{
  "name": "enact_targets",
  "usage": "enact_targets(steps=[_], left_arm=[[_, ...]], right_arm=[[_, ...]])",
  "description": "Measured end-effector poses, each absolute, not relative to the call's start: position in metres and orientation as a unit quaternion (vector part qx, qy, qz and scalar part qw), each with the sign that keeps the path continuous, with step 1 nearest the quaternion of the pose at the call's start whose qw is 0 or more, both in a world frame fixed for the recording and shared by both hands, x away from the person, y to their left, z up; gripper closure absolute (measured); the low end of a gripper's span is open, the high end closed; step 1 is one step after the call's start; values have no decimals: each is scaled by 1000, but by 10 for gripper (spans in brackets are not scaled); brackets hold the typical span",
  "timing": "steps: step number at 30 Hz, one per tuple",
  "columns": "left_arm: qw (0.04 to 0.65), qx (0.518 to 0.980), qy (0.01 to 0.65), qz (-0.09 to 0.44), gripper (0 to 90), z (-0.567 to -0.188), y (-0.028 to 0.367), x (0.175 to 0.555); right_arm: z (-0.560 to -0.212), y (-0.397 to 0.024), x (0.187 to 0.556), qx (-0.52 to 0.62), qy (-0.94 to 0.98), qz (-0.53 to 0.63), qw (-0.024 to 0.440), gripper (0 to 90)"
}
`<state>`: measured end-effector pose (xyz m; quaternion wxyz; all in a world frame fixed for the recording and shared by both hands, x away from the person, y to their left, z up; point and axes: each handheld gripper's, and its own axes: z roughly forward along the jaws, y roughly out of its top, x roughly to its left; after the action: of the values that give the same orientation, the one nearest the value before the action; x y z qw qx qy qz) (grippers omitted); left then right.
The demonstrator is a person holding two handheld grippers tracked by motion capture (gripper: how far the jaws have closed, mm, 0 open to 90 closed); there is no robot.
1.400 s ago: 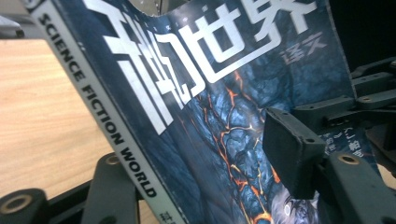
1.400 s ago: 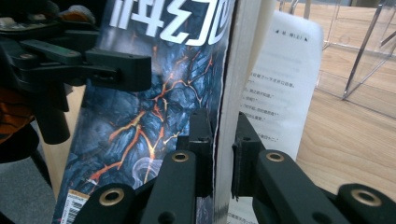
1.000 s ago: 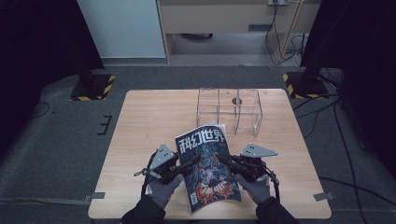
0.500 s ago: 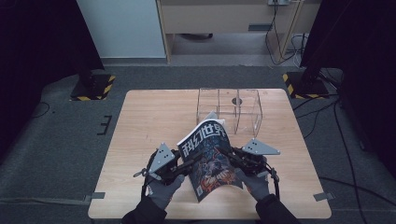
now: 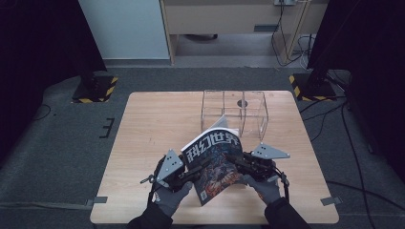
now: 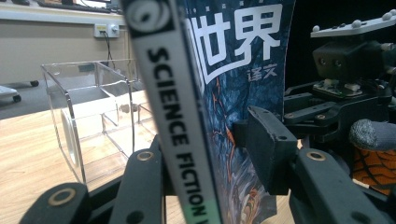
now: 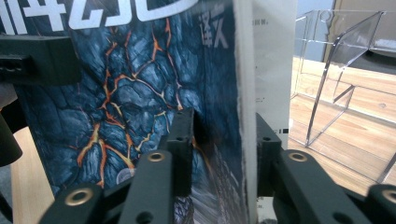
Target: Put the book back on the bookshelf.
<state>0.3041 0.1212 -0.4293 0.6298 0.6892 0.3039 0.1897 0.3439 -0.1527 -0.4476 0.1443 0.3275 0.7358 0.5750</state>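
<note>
Held upright over the table's (image 5: 143, 143) near edge: magazine (image 5: 212, 164) (spine reading "SCIENCE FICTION"), left gripper (image 5: 188, 174) partly closed on spine, right gripper (image 5: 239, 162) just easing open around opposite edge.

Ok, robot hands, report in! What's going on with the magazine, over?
Left gripper clamped on the magazine spine. Right gripper jaws just opened some, page edge between them. Magazine tilted up off the table. Clear acrylic organizer just beyond, apart.
</note>
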Motion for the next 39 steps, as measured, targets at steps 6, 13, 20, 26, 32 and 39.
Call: enact_targets(steps=[6, 13, 20, 26, 32, 39], left_arm=[[631, 690, 298, 192, 596, -430, 117, 303], [622, 700, 298, 183, 610, -436, 112, 303], [622, 701, 298, 181, 662, -436, 111, 302], [614, 707, 298, 184, 712, -436, 110, 302], [605, 712, 305, 185, 765, -433, 112, 302], [611, 703, 307, 193, 771, -429, 118, 302]], right_arm=[[-449, -158, 345, 330, 740, 568, 144, 564], [-447, -168, 350, 335, 740, 566, 143, 543], [-447, -172, 352, 335, 742, 563, 140, 543], [-446, -176, 354, 338, 742, 561, 140, 569], [-445, -175, 355, 340, 732, 576, 131, 709], [-442, -164, 357, 332, 711, 599, 158, 756]])
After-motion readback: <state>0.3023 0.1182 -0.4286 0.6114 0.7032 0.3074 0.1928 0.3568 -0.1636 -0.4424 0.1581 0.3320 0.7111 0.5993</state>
